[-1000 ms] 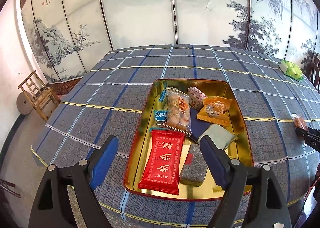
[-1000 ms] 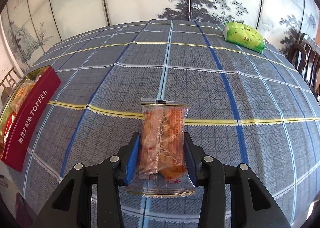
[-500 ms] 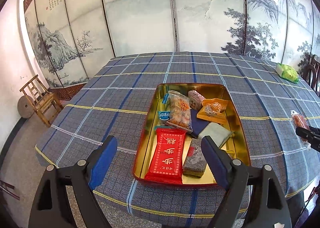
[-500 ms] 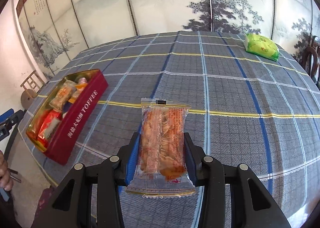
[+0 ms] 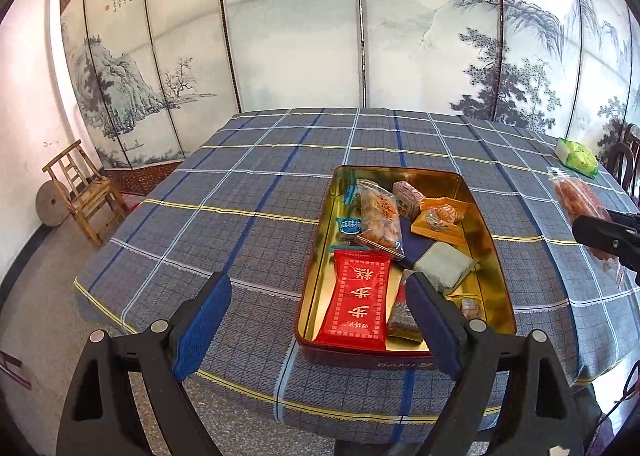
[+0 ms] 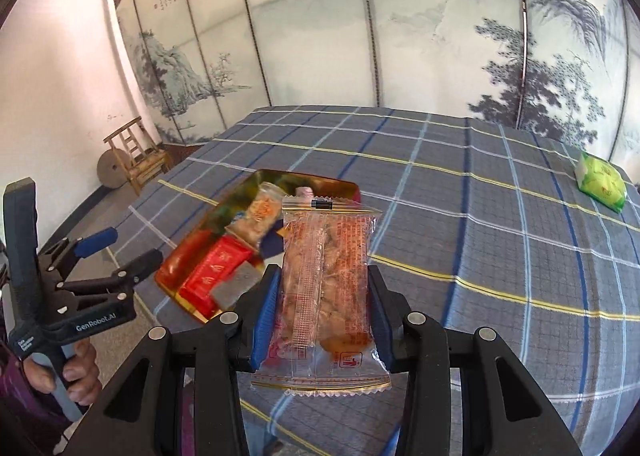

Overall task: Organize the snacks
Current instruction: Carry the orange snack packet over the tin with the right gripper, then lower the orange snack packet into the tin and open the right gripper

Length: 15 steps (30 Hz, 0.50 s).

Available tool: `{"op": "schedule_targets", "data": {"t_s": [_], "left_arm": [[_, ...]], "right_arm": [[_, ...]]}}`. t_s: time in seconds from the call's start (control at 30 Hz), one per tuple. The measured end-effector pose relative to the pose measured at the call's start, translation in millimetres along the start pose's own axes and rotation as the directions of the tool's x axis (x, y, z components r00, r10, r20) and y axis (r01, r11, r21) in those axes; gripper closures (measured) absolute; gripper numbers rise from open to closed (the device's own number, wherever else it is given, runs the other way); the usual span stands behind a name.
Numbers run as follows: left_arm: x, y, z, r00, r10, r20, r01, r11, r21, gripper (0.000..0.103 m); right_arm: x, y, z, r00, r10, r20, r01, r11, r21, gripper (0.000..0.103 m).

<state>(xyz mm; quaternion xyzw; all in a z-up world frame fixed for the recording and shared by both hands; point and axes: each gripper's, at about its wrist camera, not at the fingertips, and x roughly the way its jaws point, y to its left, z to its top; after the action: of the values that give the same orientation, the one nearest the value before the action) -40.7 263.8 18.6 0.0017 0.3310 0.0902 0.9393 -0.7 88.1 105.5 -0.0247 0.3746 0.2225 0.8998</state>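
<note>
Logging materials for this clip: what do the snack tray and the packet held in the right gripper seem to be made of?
The tray looks like metal tin: its gold inside is glossy and mirrors the packets, and the outer wall is dark red. The packet in the right gripper looks like thin clear plastic film, shiny and crinkled, with crimped ends and printed red text; the orange snack shows through.

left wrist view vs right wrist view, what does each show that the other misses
Only the left wrist view shows the orange packet and pale green packet inside the tin.

Only the right wrist view shows the hand holding the left gripper, and the printed face of the clear snack packet clamped in the right gripper.

Both show the red packet, green packet and plaid tablecloth.
</note>
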Motion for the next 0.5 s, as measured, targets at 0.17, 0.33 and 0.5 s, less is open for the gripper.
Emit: {"op": "schedule_targets", "data": {"t_s": [0.17, 0.33, 0.5], "left_arm": [[3, 21, -6, 1.0, 0.02, -0.01, -0.02, 0.999, -0.046, 0.017], [5, 37, -10, 0.999, 0.037, -0.016, -0.039, 0.997, -0.073, 0.017], [4, 40, -13, 0.999, 0.04, -0.018, -0.041, 0.997, -0.06, 0.017]], "right_arm": [[20, 23, 11, 0.999, 0.036, -0.023, -0.037, 0.999, -0.031, 0.06], [41, 35, 17, 0.997, 0.057, -0.045, -0.058, 0.998, -0.039, 0.06], [66, 41, 18, 0.994, 0.063, -0.084, -0.066, 0.997, -0.034, 0.06]]}}
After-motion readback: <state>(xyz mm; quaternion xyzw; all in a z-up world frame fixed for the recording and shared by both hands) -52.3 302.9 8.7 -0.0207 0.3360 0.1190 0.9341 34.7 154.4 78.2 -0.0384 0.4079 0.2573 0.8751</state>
